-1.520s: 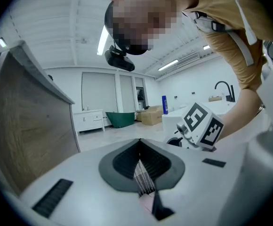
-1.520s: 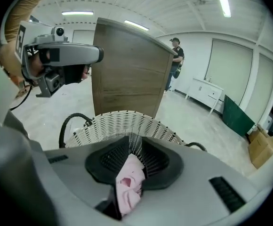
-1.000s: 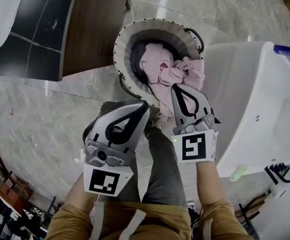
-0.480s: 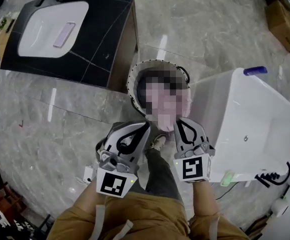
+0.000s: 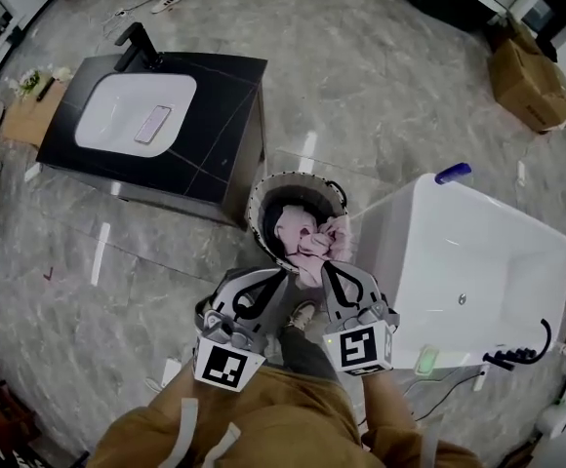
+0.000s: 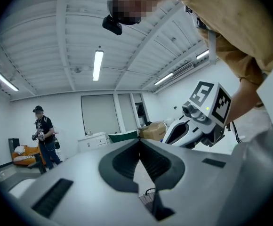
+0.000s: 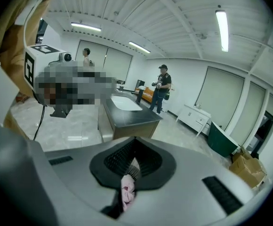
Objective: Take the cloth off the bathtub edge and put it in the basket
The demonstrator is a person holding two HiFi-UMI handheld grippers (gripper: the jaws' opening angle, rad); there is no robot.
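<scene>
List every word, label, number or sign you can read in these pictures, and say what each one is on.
Readable text: none.
Left gripper, cube face: black-and-white square marker, a pattern with no letters.
Right gripper, cube face: the same kind of marker, no letters.
Cardboard box: any print is too small to read.

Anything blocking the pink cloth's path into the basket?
Nothing visible does. The pink cloth already lies in the open mouth of the basket. One end is pinched in the shut jaws of the right gripper, at the rim nearest the person.
</scene>
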